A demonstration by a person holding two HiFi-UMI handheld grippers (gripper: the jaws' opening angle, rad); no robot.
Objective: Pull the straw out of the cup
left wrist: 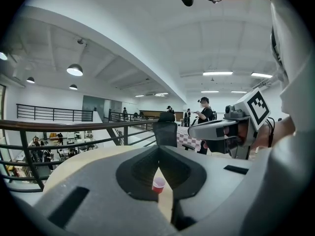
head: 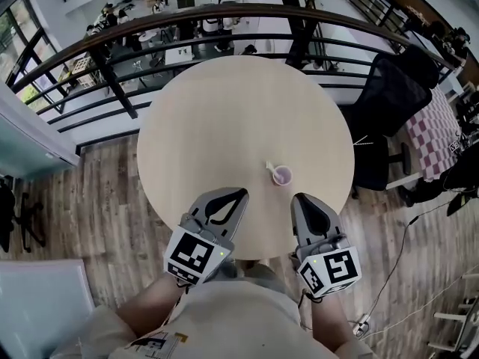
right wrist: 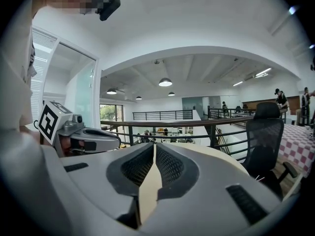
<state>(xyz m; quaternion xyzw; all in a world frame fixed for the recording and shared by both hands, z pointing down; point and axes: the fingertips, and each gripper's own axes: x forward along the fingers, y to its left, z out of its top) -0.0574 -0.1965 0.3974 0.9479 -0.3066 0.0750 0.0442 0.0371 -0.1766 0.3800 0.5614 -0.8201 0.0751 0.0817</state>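
Nothing done yet: the straw (head: 271, 167) sits in the pink cup (head: 282, 176) on the table (head: 224, 118), near my right gripper (head: 301, 198) and left gripper (head: 241, 193), both pressed together on nothing (all the pulling remains).

The desk (head: 224, 126) gives open room from 6 to 3 o'clock; only the cup (head: 283, 176) stands at 4 o'clock. Beyond the edge, a railing (head: 224, 9) closes 12 o'clock and a chair (head: 393, 92) 2 o'clock.
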